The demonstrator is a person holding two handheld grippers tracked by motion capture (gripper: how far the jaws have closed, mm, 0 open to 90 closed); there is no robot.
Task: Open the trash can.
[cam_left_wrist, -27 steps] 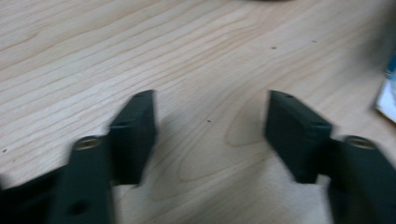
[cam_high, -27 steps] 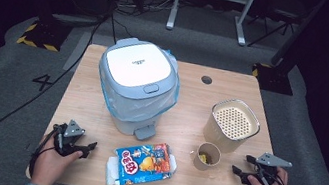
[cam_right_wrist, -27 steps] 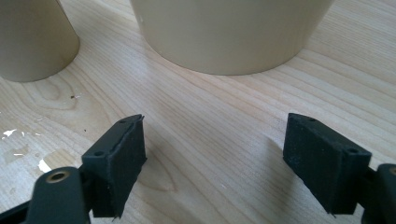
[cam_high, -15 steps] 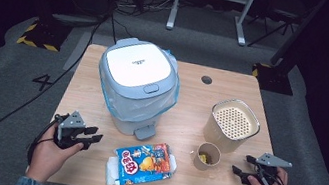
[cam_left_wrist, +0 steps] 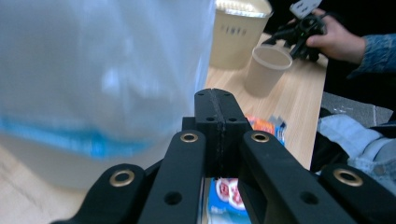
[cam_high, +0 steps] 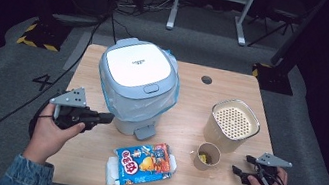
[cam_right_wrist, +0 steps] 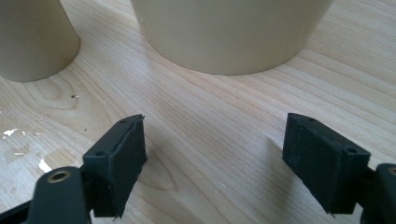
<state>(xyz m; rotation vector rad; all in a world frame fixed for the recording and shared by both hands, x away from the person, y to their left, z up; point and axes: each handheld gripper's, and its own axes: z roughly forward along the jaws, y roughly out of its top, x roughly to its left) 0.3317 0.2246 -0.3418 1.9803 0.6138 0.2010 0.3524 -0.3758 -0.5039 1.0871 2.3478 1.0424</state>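
From my remote seat, I had the left tool (cam_high: 106, 118) with its jaws pressed fully together and empty, its tip just beside the lower front of the trash bin (cam_high: 136, 85), close to the foot pedal (cam_high: 145, 131). The bin stood on the desk (cam_high: 187, 126) left of the middle, lid down, a thin plastic liner (cam_left_wrist: 107, 70) folded over its rim. I judged the bin itself to be light, stiff plastic that could slide or tip if pushed high up, so pressing low on the pedal with closed jaws seemed the safest contact; the liner looked soft and slippery, a poor place to grip. In front of the bin lay a snack packet (cam_high: 143, 164), probably light and crinkly, best pinched by an edge. My right tool (cam_high: 238, 173) rested well right of the bin, jaws standing wide with nothing between them, near the small paper cup (cam_high: 207, 156) and the cream canister (cam_high: 232, 125).
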